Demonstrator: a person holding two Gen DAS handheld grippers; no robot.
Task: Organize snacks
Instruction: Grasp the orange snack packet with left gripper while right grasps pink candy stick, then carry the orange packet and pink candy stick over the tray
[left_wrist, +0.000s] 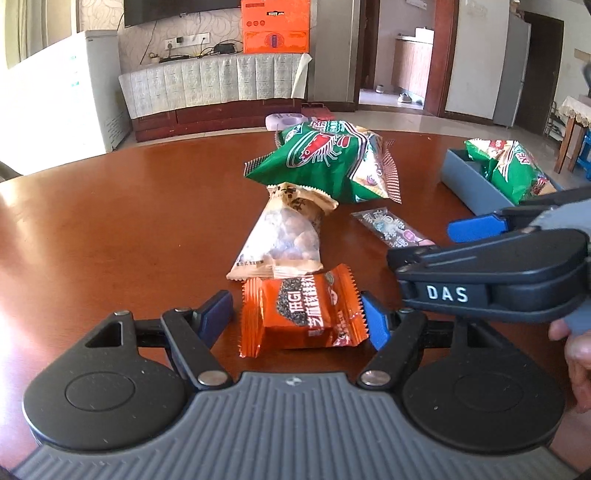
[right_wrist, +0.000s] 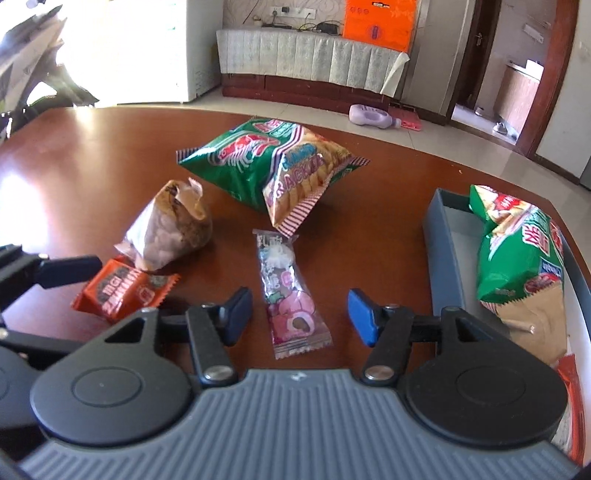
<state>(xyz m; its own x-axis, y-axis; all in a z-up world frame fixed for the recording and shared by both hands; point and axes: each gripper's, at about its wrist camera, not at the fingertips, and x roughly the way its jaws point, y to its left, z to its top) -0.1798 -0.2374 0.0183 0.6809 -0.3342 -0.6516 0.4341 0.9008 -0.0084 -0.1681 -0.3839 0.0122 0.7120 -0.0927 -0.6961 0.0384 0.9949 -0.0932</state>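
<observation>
While both grippers hang low over the table:
Room: tiled floor, draped cabinet w/ orange box on top, doorway at right.
Table: glossy brown wood, sun glare at left.
Tray: grey, right edge, green bag inside.
Green cracker bag: mid-table.
Nut pouch: touching orange pack.
Pink candy: flat betw. fingers of right gripper, wide apart.
Left gripper: fingers wide, straddling orange pack.

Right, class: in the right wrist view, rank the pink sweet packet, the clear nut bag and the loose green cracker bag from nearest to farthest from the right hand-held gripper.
1. Pink sweet packet, between the open fingers of the right hand-held gripper.
2. Clear nut bag, ahead-left.
3. Loose green cracker bag, farthest, straight ahead.
</observation>
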